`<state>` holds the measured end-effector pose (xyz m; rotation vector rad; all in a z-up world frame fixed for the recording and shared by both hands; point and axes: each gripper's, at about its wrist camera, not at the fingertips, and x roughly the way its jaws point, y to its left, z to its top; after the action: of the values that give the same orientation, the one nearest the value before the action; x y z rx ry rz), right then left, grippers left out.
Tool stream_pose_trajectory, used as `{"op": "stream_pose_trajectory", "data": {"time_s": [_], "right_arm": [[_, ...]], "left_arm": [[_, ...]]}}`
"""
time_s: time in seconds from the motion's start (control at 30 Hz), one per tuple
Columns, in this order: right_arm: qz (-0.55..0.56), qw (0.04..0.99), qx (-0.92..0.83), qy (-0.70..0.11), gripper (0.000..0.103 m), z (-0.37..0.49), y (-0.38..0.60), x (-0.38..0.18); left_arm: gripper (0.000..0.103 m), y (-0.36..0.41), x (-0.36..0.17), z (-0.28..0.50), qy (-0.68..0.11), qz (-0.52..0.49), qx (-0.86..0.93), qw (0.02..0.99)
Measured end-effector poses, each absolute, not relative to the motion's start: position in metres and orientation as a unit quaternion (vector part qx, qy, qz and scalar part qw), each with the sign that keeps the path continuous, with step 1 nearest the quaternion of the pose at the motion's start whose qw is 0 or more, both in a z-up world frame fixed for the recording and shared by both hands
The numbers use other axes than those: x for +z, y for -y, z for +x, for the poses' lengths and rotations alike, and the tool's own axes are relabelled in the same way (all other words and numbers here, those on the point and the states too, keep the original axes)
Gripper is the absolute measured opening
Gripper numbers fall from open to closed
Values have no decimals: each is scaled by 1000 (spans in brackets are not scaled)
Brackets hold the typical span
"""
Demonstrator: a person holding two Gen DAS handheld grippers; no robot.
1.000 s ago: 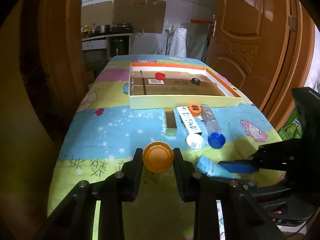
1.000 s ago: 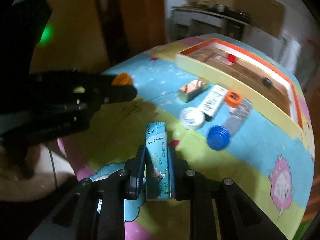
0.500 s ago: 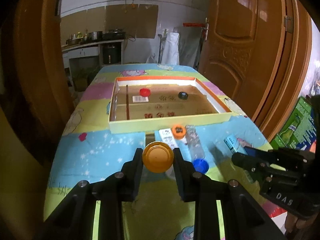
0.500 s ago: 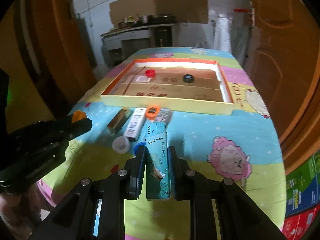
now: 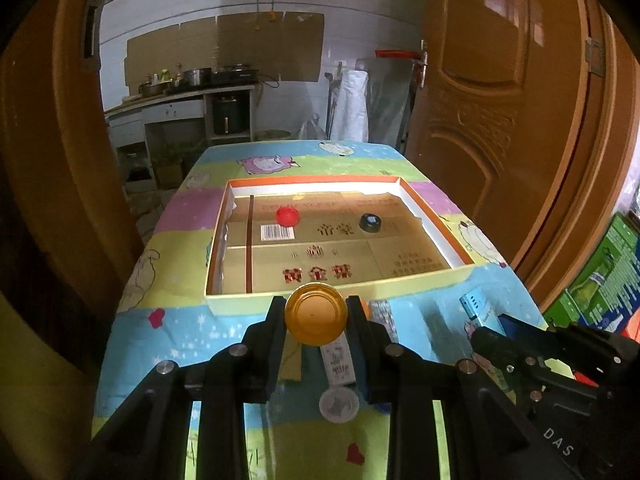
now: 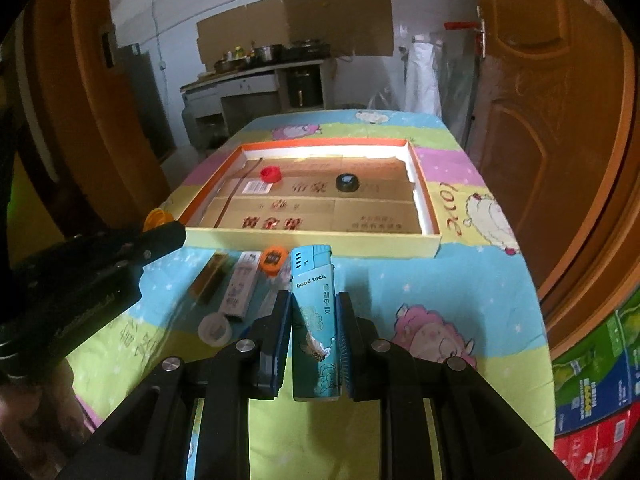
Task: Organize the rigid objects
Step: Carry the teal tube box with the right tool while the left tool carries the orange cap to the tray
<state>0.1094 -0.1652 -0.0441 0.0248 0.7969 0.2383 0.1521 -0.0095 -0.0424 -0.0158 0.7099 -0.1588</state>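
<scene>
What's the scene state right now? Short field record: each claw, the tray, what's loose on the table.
left claw: shut on orange cap
right claw: shut on blue lighter
tray: shallow box, cardboard-lined, holds red cap and black cap
loose on table, near side of tray: white cap, white stick pack, brown box, clear bottle with orange cap piece
table cover: cartoon-print cloth
</scene>
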Motion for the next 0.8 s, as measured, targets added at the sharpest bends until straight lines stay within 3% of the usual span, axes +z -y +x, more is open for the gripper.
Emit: {"op": "stream_pose_trajectory", "data": {"time_s": [0.8], "right_arm": [[20, 911, 140, -387, 23, 194, 158, -39]], "left_arm": [[30, 6, -43, 236, -355, -7, -53, 933]]}}
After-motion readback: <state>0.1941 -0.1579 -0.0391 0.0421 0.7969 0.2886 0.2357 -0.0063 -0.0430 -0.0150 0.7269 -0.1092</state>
